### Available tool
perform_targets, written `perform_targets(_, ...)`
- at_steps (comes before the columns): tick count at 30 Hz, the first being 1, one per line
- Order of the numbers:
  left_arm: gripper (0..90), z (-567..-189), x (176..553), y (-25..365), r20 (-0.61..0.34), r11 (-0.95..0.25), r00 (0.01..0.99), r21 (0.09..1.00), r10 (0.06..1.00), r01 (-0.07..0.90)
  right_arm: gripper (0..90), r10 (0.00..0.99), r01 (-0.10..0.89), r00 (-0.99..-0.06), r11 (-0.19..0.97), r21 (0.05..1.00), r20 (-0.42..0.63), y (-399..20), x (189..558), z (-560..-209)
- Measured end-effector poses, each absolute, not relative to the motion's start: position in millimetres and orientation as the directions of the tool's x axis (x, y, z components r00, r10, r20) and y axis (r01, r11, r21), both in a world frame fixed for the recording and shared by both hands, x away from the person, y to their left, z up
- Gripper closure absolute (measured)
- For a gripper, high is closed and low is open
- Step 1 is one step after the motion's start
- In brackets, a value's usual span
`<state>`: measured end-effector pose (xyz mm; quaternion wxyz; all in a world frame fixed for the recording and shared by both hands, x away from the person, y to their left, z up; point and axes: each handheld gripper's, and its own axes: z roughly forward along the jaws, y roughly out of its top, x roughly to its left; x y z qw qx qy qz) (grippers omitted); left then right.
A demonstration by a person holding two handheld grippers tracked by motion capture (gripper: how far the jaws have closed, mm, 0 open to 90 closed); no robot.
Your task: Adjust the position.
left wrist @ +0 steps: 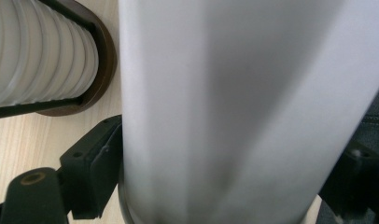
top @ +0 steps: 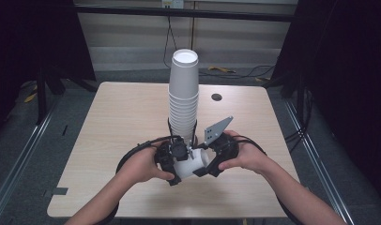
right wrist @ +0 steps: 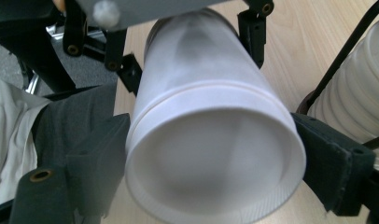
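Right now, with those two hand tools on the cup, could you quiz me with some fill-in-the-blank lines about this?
1. Both grippers clamp one white paper ____.
2. The tall stack of cups stands on a ____ table.
3. The left gripper and the right gripper hold it lying on its ____.

Missing: cup; wooden; side

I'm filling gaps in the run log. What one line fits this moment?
left gripper: shut on cup | right gripper: shut on cup | cup: lying level between both | stack: upright in holder behind
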<state>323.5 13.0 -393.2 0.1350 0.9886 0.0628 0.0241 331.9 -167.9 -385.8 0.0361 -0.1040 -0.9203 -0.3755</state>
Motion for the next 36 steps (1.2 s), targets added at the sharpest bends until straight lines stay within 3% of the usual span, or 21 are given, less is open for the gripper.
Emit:
perform_targets(10,13.9,-390.4,324.0,8.6,0.043,-0.963,0.996,0.26,0.08,0.066,19.5,0.154,0.219,-0.976,0.695,0.685,0.156,-166.7,331.6,-389.0)
perform_targets(36,14.8,-383.2,323.4,10.4,0.076,-0.958,0.995,0.283,0.064,0.04,23.9,0.15,0.192,-0.981,0.703,0.684,0.122,-166.9,328.7,-391.4)
